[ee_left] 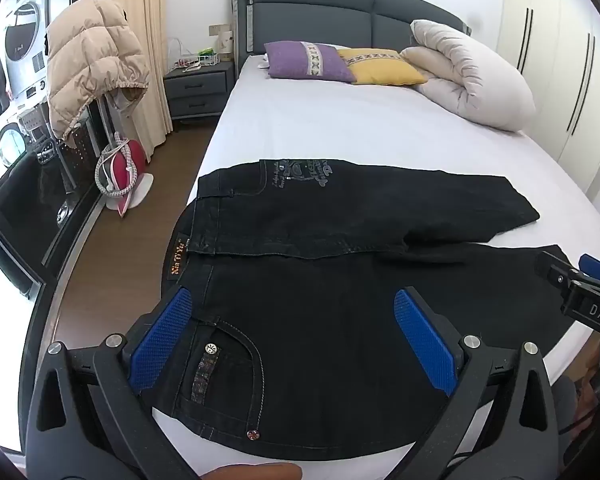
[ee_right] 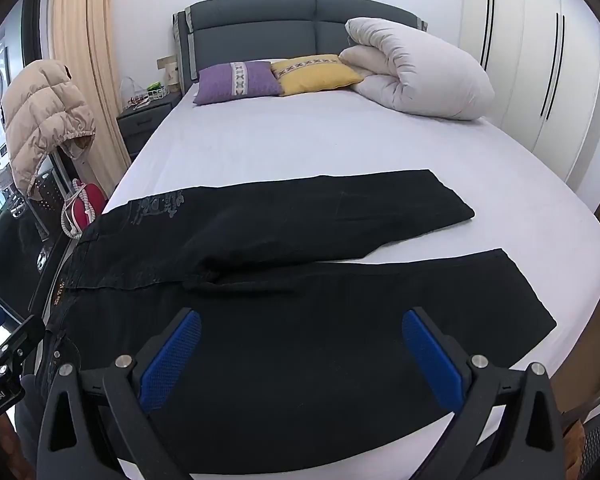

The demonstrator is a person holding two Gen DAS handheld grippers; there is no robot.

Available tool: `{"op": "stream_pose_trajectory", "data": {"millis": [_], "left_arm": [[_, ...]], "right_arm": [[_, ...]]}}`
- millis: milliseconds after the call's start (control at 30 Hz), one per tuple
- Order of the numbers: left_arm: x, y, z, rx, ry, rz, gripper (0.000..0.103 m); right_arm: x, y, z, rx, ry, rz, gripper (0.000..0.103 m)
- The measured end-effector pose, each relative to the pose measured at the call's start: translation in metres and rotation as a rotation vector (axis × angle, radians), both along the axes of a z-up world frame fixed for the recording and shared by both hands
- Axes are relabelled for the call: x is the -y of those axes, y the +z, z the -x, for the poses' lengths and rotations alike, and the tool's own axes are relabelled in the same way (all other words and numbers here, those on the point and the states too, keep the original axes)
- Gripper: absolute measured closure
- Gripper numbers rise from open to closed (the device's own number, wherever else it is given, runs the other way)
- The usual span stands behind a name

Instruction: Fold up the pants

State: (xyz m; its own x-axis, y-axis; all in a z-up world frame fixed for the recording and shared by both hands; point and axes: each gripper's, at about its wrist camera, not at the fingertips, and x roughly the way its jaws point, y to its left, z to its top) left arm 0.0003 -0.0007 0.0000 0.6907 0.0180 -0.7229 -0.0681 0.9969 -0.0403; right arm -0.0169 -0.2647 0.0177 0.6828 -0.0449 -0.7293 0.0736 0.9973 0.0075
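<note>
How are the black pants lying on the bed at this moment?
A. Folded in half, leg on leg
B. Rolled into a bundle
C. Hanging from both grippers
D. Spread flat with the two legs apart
D: the pants lie flat on the bed, a strip of sheet showing between the legs.

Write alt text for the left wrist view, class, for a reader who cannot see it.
Black pants lie spread flat across the near end of a white bed, legs pointing right. The open left gripper hovers over the waist end; the right gripper pokes in at right. Pillows lie by the headboard.
</note>
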Motion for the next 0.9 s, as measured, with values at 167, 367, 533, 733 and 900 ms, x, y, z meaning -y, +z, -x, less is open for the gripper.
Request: {"op": "stream_pose_trajectory", "data": {"millis": [167,367,533,733,900], "left_arm": [[0.0,0.0,0.0,0.007,0.0,0.004,0.0],[-0.003,-0.007,0.007,0.008,0.001,0.006,0.0],[-0.004,-0.022,0.003,0.005,0.003,0.005,0.0],[-0.004,-0.019,0.002,0.0,0.004,0.008,0.0],[-0.004,-0.02,0.002,-0.004,0.003,0.009,0.0]], "right_arm": [[0.001,0.001,0.001,0.003,-0.004,0.002,0.0],[-0.002,-0.004,-0.002,0.004,0.002,0.011,0.0],[-0.008,-0.005,0.003,-0.002,0.01,0.013,0.0],[-0.008,-0.005,0.003,-0.004,0.014,0.012,0.0],[-0.008,-0.005,0.003,-0.003,0.015,0.012,0.0]]}}
